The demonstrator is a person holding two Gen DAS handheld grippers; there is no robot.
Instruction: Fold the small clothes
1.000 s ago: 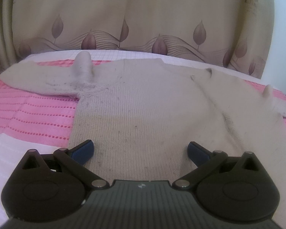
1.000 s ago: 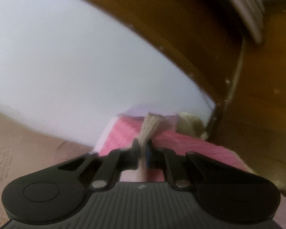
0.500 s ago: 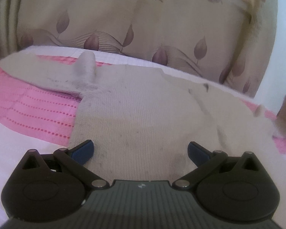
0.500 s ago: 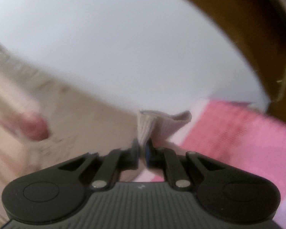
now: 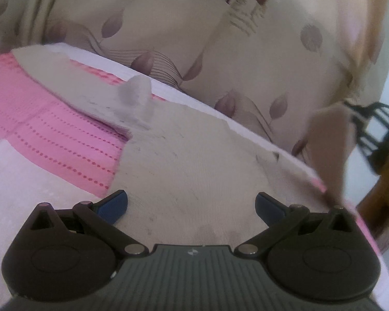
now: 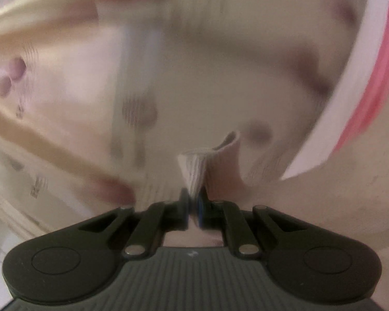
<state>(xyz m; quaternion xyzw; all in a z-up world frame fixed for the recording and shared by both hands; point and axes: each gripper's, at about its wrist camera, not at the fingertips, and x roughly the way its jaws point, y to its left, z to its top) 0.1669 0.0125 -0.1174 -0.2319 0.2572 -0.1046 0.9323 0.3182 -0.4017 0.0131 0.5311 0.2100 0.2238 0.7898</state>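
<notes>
Two grippers at work on one small, pale beige knitted sweater (image 5: 194, 160). Spread flat on a bed with a pink dotted cover (image 5: 51, 134), in front of a beige curtain with brown leaves (image 5: 168, 39).

For the left gripper (image 5: 192, 204): wide open, blue pads far apart, nothing between them. Hangs low over the bottom part of the sweater. Probably kept there to be ready to pin the body down during the folding of one sleeve.

For the right gripper (image 6: 193, 204): squeezed tight on the ribbed cuff (image 6: 202, 165) of one sleeve. Pinched at the very end, likely to pull the whole sleeve along in one go. Looks like the sleeve-folding step, early in the job, with the other sleeve and the body not yet folded.

Only in the left view: the whole sweater, the far sleeve (image 5: 64, 77) lying out flat on the pink cover, a little bump of cloth (image 5: 136, 93) near the shoulder, and the held sleeve (image 5: 326, 150) lifted up off the bed at the right edge. Also a dark shape beside that lifted sleeve, too blurry to name.

Only in the right view: the pinch itself, up close, with the cuff poking up from between the pads. Very smeared behind it, so hard to tell much but pale cloth, a bit of pink cover and a white edge. No sign there of the way the sweater lies.
</notes>
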